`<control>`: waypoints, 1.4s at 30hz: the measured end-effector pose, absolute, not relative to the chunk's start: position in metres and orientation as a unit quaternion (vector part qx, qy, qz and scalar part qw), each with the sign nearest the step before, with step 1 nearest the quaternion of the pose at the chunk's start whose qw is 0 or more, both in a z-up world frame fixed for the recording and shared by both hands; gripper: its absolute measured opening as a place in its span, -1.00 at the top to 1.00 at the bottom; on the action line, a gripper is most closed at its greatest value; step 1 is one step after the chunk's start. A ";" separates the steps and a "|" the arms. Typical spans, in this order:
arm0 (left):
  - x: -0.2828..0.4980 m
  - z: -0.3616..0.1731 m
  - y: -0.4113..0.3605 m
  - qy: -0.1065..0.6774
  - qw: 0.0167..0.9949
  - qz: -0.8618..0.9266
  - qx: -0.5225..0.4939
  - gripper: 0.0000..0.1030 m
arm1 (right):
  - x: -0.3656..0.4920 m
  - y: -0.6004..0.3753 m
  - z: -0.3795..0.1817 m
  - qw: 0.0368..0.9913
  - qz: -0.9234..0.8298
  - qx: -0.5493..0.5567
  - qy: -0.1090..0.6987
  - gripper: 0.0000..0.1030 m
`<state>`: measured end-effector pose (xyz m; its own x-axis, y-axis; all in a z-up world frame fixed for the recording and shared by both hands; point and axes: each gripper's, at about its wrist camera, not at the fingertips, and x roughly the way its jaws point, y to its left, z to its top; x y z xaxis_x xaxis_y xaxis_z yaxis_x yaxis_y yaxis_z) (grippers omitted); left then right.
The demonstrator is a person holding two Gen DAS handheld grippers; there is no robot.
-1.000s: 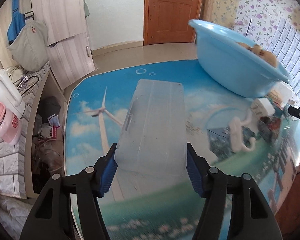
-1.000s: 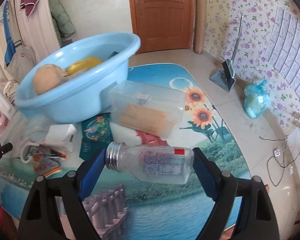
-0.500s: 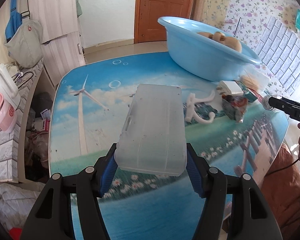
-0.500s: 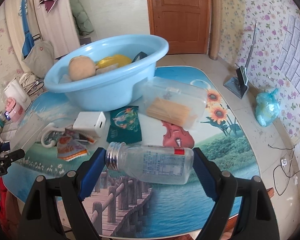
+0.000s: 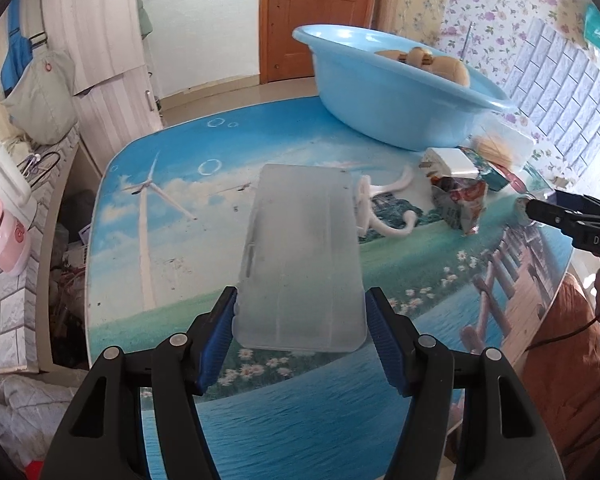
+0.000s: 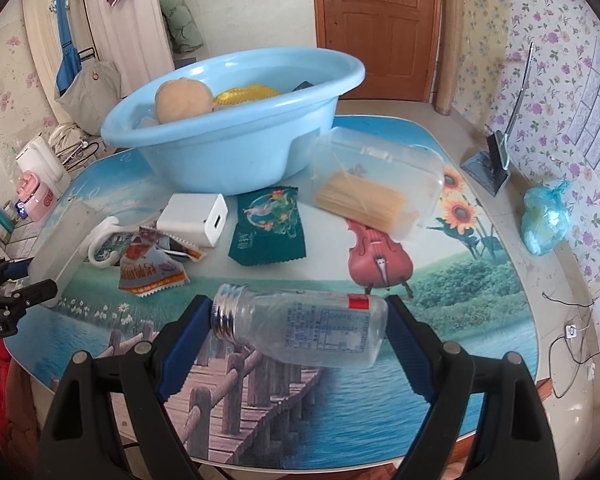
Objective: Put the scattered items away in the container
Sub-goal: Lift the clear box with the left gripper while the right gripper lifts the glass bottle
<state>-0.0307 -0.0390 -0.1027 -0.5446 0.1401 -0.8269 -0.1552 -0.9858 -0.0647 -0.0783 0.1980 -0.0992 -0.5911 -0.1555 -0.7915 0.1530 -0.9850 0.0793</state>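
Observation:
My left gripper (image 5: pixel 300 332) is shut on the near end of a flat frosted plastic case (image 5: pixel 300 256) held over the picture-printed table (image 5: pixel 172 184). The right gripper (image 6: pixel 298 330) is shut on a clear bottle (image 6: pixel 304 328) lying sideways, its metal neck to the left. The light blue basin (image 6: pixel 236 152) stands at the table's far side with a tan round item (image 6: pixel 184 100) and a yellow item (image 6: pixel 244 94) inside. In front of it lie a white charger (image 6: pixel 194 220), a green sachet (image 6: pixel 270 226), an orange wrapper (image 6: pixel 152 272), a white hook (image 6: pixel 100 240) and a clear box of sticks (image 6: pixel 376 192).
A low shelf with a pink appliance (image 5: pixel 4 236) lines the table's left side. On the floor to the right sit a dustpan (image 6: pixel 488 164) and a blue bag (image 6: pixel 544 216). A wooden door (image 6: pixel 376 28) is behind. The table's near edge (image 6: pixel 340 456) runs just below my right gripper.
Both grippers have drawn back from the basin while keeping their loads. The basin now looks smaller and farther, and more of the table and its scattered items show.

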 end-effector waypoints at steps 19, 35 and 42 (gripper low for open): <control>-0.050 -0.112 -0.027 0.012 0.090 0.878 -0.470 -0.35 | -0.078 0.182 -0.103 0.101 -0.891 0.442 0.022 -0.69; -0.043 -0.086 -0.039 -0.028 0.078 0.898 -0.432 -0.19 | -0.074 0.189 -0.084 0.099 -0.907 0.409 -0.003 -0.67; -0.036 -0.061 -0.046 -0.043 0.068 0.910 -0.407 -0.19 | -0.066 0.186 -0.060 0.109 -0.921 0.374 -0.011 -0.67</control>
<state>-0.0358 -0.0465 -0.0613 -0.6600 0.1590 -0.7343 -0.0889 -0.9870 -0.1338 -0.0658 0.1862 -0.0604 -0.6962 -0.2087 -0.6869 0.1915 -0.9761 0.1025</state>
